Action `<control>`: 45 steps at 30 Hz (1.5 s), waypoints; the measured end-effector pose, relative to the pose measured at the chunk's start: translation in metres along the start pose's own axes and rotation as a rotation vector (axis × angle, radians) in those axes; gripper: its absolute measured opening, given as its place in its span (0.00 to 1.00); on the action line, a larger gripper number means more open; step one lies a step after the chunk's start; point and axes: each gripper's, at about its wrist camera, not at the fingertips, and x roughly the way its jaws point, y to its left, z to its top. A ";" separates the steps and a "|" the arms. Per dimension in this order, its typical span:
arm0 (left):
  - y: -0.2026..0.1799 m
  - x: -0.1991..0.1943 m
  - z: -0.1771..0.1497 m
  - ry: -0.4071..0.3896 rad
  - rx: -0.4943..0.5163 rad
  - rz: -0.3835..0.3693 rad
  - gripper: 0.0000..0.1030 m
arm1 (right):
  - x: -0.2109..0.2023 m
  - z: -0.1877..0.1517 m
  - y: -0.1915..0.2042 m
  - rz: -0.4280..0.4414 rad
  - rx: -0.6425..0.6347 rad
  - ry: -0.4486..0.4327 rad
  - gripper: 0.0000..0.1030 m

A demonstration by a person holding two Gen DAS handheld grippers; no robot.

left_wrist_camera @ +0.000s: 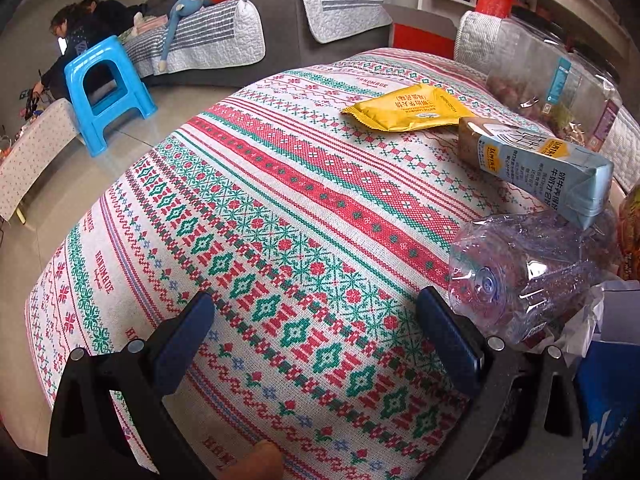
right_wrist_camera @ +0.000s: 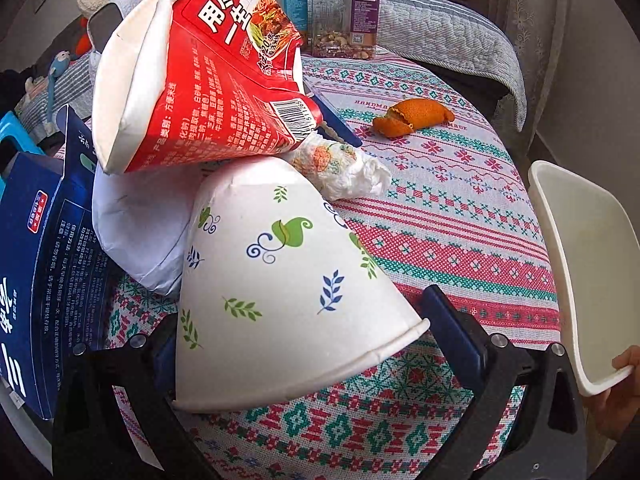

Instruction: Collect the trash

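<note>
Here: paper cup (right_wrist_camera: 288, 280) between spread right fingers (right_wrist_camera: 452, 332) (contact unclear); left fingers (left_wrist_camera: 448, 340) open beside plastic bottle (left_wrist_camera: 528, 276).

Surface: table (left_wrist_camera: 248, 216) under a cross-stitch-pattern cloth in red, green and white, carrying all items. Left wrist view: yellow snack wrapper (left_wrist_camera: 408, 109) is lying flat toward the far side; pale blue carton (left_wrist_camera: 536, 164) is lying on its side just beside it; crushed clear plastic bottle (left_wrist_camera: 520, 276) is resting near the right edge, touching the carton's end. Right wrist view: orange peel (right_wrist_camera: 412, 117) is sitting alone on the cloth; crumpled tissue (right_wrist_camera: 344, 168) is lying against an overturned paper cup (right_wrist_camera: 280, 280).
</note>
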 end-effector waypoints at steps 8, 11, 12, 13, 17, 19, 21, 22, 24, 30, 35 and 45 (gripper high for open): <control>0.001 0.001 0.001 0.001 -0.003 -0.003 0.95 | 0.000 0.000 0.000 0.000 0.000 0.001 0.95; 0.001 0.001 0.001 0.001 -0.003 -0.003 0.95 | 0.000 0.000 0.000 0.000 0.000 0.001 0.95; 0.001 0.001 0.001 0.001 -0.003 -0.003 0.95 | 0.000 0.000 0.000 0.000 0.000 0.001 0.95; 0.001 0.001 0.001 0.001 -0.004 -0.003 0.95 | 0.000 0.000 0.000 0.000 0.000 0.002 0.95; 0.003 0.001 -0.001 0.001 -0.012 -0.013 0.95 | 0.000 0.000 0.000 0.000 0.001 0.002 0.95; 0.004 0.001 -0.001 0.002 -0.014 -0.017 0.95 | 0.000 0.000 0.000 0.000 0.001 0.002 0.95; 0.006 0.000 -0.001 0.000 0.023 -0.028 0.95 | 0.000 0.000 0.000 0.000 0.001 0.003 0.95; 0.009 -0.001 -0.001 -0.004 0.054 -0.040 0.95 | 0.000 0.000 0.000 0.000 0.001 0.003 0.95; 0.024 0.001 0.001 0.002 0.013 -0.025 0.95 | 0.000 0.000 0.000 0.000 0.001 0.003 0.95; 0.050 0.003 0.001 0.002 -0.016 -0.025 0.95 | 0.000 0.000 0.001 0.000 0.001 0.003 0.95; 0.044 0.005 0.005 0.003 -0.022 -0.003 0.95 | 0.000 -0.001 0.001 -0.006 0.004 0.003 0.95; 0.037 0.015 0.019 0.003 -0.052 0.008 0.95 | -0.016 -0.006 -0.017 0.079 0.045 0.049 0.94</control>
